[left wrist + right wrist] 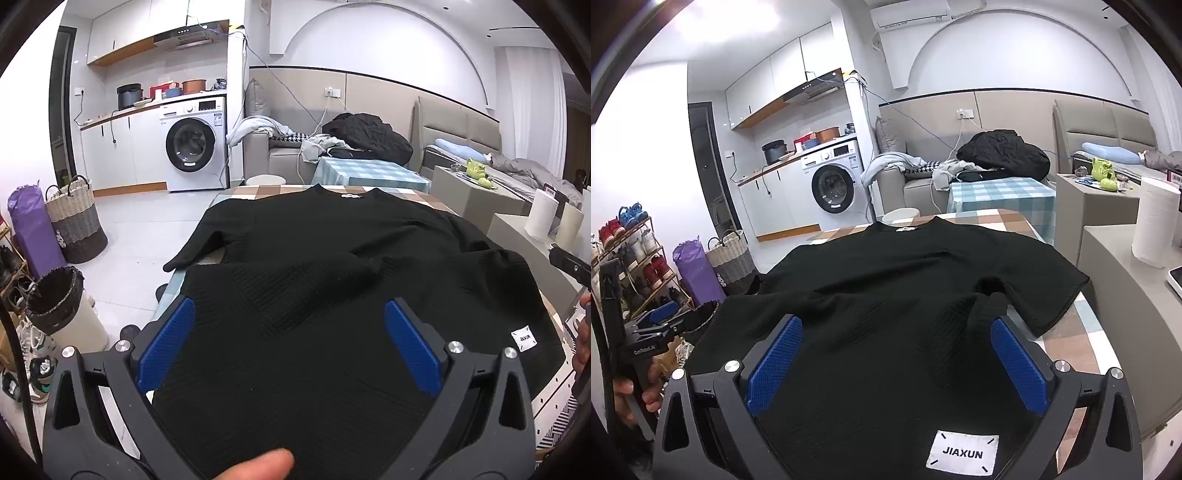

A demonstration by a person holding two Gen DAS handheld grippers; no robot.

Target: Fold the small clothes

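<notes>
A black knit T-shirt (314,236) lies spread on a table with a checked cloth (258,190), collar at the far end, hem toward me. Its white JIAXUN label (962,452) sits near the hem. My left gripper (288,317) is open, its blue pads (166,343) on either side of the hem's left part; the fabric lies between them. My right gripper (897,341) is open over the hem's right part, pads (1019,365) apart. The shirt (905,280) has loose folds near the right sleeve. The left gripper also shows in the right wrist view (655,328).
A bin with a black bag (55,295), a woven basket (75,221) and a purple roll stand on the floor left of the table. A paper towel roll (1154,225) stands on a grey ledge at right. A sofa with clothes lies beyond.
</notes>
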